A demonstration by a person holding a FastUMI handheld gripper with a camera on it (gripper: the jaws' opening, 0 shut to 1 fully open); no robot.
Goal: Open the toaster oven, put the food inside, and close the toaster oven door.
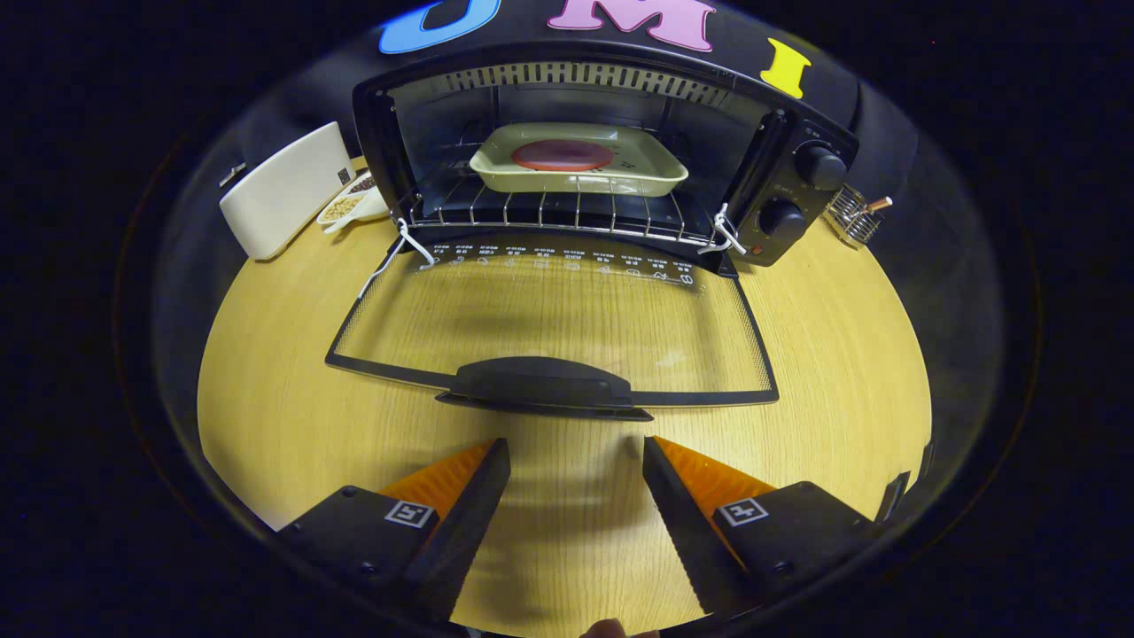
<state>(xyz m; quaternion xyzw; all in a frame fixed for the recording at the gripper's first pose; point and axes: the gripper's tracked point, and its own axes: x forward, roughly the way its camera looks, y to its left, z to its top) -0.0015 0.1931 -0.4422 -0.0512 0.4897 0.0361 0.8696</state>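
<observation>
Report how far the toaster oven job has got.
Done: the toaster oven is open, its door folded down flat, and the tray of food sits on the rack inside. In hand: nothing; the tongs are open, just short of the door handle. Left: lift the door shut.

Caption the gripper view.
Open gripper faces the handle of the lowered door; tray of food on the oven rack.
</observation>
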